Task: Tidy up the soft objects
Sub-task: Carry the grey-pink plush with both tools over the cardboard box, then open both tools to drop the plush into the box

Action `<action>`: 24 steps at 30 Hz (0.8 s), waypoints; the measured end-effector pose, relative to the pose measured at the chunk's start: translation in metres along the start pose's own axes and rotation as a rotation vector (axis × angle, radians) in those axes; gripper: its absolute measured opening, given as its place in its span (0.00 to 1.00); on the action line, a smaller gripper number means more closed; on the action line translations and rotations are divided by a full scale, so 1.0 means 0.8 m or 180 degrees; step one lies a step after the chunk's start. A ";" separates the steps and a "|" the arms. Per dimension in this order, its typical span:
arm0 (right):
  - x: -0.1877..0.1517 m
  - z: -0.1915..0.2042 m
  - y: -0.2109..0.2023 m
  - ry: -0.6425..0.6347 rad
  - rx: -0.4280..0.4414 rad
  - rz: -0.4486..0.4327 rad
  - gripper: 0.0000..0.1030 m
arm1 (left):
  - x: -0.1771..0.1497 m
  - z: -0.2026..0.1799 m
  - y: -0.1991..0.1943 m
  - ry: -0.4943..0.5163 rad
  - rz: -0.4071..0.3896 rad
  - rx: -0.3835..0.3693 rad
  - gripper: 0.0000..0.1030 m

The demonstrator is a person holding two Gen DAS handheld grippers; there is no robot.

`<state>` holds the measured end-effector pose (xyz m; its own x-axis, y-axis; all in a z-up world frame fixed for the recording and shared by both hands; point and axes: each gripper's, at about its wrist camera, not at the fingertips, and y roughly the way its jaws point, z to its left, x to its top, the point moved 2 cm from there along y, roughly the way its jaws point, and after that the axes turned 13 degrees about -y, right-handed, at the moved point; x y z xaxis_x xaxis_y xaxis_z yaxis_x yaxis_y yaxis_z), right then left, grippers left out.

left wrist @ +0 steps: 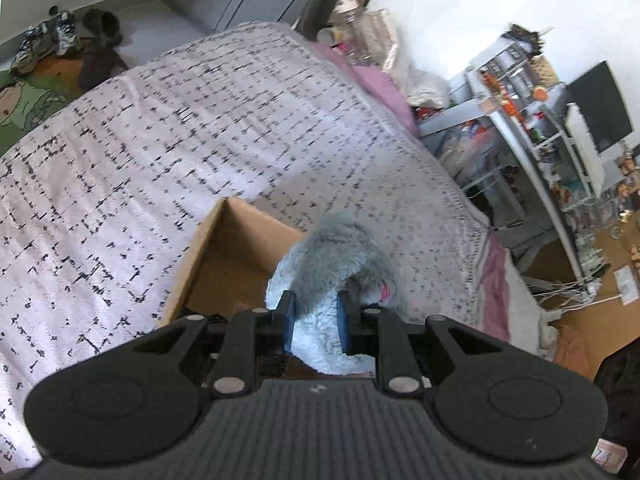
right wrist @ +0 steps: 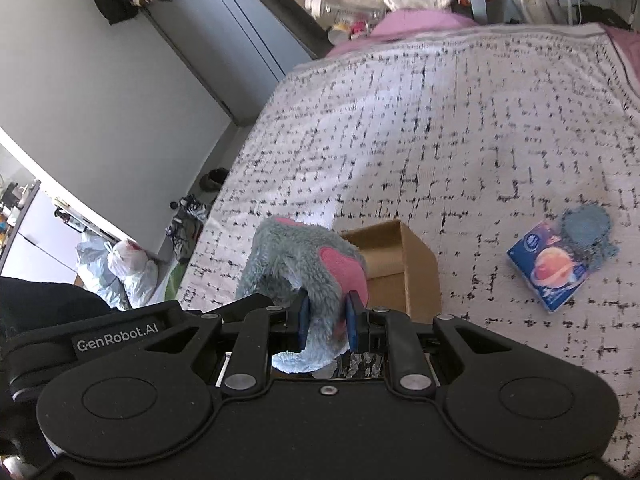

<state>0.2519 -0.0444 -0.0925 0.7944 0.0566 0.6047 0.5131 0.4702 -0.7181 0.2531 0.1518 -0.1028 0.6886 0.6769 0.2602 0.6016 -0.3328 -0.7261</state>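
Note:
A fluffy grey-blue plush toy [left wrist: 332, 256] with pink patches hangs between both grippers. My left gripper [left wrist: 316, 322] is shut on one furry end of it, just over the open cardboard box [left wrist: 224, 256] on the bed. In the right wrist view the same plush toy [right wrist: 304, 264] shows a pink ear patch, and my right gripper [right wrist: 326, 320] is shut on it. The cardboard box [right wrist: 404, 264] sits right behind the toy there. The box's inside looks bare where it shows.
The bed is covered by a white blanket [left wrist: 200, 128] with black dashes. A blue packet [right wrist: 548, 268] and a grey-blue knitted piece [right wrist: 588, 232] lie on the blanket [right wrist: 460, 128] to the right. Shelves [left wrist: 532, 128] and clutter stand beyond the bed; shoes [left wrist: 48, 40] lie on the floor.

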 end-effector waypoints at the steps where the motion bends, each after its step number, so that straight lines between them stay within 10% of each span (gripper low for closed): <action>1: -0.001 -0.001 0.007 0.0004 0.0007 0.0025 0.18 | 0.001 0.003 0.005 -0.0022 0.0011 0.0021 0.20; 24: 0.005 -0.003 0.079 -0.0055 0.0054 0.0509 0.22 | 0.029 0.047 0.039 -0.0475 -0.0011 0.0569 0.21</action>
<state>0.2882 -0.0167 -0.1364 0.8598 0.1469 0.4891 0.3749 0.4686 -0.7999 0.2722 0.1818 -0.1434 0.6111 0.7718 0.1758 0.5136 -0.2177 -0.8299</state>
